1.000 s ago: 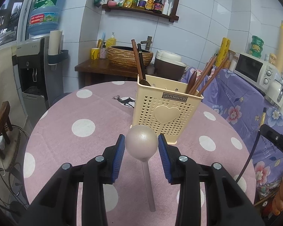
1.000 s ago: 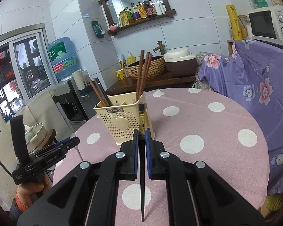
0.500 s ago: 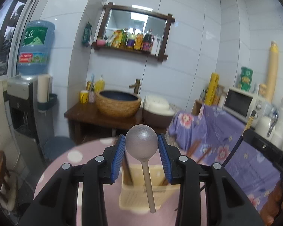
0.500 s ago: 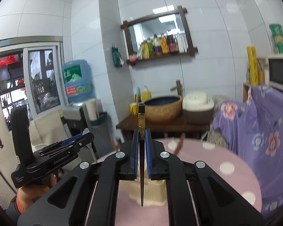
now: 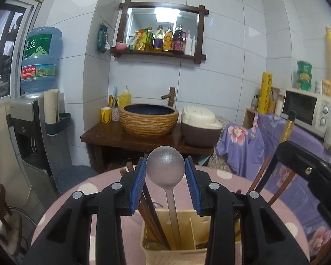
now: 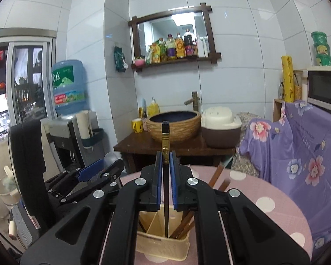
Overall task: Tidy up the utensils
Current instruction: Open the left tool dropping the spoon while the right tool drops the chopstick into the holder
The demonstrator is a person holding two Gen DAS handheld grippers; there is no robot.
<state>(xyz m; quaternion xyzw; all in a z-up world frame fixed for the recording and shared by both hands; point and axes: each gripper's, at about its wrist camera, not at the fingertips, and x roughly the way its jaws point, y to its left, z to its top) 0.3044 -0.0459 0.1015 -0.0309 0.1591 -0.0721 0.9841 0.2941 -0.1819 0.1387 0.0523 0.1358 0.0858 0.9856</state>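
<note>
My left gripper (image 5: 165, 171) is shut on a grey metal spoon (image 5: 165, 169), bowl up, its handle reaching down into the left compartment of the cream utensil holder (image 5: 165, 251) right below. Brown chopsticks (image 5: 151, 216) stand in that holder. My right gripper (image 6: 165, 170) is shut on a black chopstick with a gold band (image 6: 165, 145), held upright, its tip down inside the holder (image 6: 161, 245) beside brown chopsticks (image 6: 216, 176). The left gripper shows at the left of the right wrist view (image 6: 94, 172).
The holder stands on a round table with a pink polka-dot cloth (image 5: 81, 190). Behind it are a dark wooden stand with a woven basin (image 5: 149, 121) and a rice cooker (image 5: 199, 128), a water dispenser (image 5: 31, 119) at left, and a microwave (image 5: 306, 108) on a purple floral cloth at right.
Both grippers have risen from low in front of the holder to above it. The spoon handle and the black chopstick tip now reach down into the holder.
</note>
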